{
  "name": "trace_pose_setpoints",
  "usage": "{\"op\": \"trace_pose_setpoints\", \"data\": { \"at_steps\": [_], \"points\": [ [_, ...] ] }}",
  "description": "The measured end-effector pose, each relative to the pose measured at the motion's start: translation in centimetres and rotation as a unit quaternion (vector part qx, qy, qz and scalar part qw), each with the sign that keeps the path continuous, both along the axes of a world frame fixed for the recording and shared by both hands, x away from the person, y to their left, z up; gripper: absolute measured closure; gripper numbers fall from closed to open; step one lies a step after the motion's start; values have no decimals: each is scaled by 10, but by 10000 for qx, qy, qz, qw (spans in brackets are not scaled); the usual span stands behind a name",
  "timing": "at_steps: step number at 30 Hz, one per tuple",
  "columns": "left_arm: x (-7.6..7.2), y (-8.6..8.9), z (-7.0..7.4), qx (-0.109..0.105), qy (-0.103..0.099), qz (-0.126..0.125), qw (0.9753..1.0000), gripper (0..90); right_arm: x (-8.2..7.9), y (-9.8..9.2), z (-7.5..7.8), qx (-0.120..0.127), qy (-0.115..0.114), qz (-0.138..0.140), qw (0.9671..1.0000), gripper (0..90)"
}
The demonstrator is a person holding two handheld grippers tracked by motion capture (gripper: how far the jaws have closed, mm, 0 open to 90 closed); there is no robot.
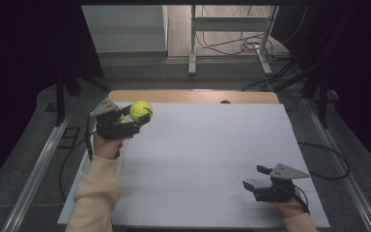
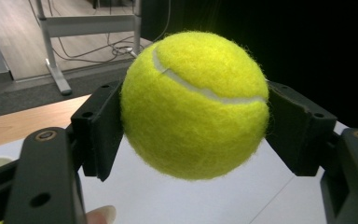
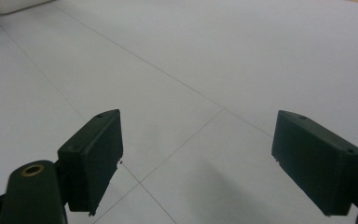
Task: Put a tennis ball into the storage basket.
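Observation:
A yellow-green tennis ball (image 1: 140,110) is held up above the far left part of the white table (image 1: 207,145). My left gripper (image 1: 136,116) is shut on it. In the left gripper view the tennis ball (image 2: 195,105) sits squeezed between the two black jaws, clear of the table surface. My right gripper (image 1: 254,178) rests low near the front right of the table, open, with nothing between its jaws. In the right gripper view the right gripper (image 3: 196,161) has its jaws wide apart over bare white table (image 3: 191,70).
A wooden strip (image 1: 193,95) runs along the table's far edge. Beyond it on the floor stand a metal frame (image 1: 232,38) and loose cables (image 1: 232,46). Dark curtains hang on both sides. A cream sleeve (image 1: 94,193) comes in at the bottom left.

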State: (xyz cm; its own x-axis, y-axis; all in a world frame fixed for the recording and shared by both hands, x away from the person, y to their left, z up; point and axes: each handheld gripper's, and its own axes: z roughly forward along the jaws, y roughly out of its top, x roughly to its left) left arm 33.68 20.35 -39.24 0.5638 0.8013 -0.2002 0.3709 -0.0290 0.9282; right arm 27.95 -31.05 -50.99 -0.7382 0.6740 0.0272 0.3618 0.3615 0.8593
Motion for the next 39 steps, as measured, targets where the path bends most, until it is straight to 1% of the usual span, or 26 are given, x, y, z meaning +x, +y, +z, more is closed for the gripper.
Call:
{"op": "trace_pose_setpoints", "data": {
  "at_steps": [11,21,25,33,39],
  "points": [
    [-3,11,3,23,-54,204,9998,263,0,0,1,11,-5,-7,10000,167],
    [-7,21,6,-57,-133,339,9993,263,-1,0,1,17,-6,-1,10000,167],
    [-9,26,7,-34,-174,432,9989,264,-1,0,1,12,-7,-1,10000,167],
    [-9,31,7,40,-169,575,9982,264,-1,0,1,15,-9,0,10000,167],
    [-9,40,5,-15,-136,695,9975,263,0,0,1,10,-7,0,10000,167]
  ]
}}
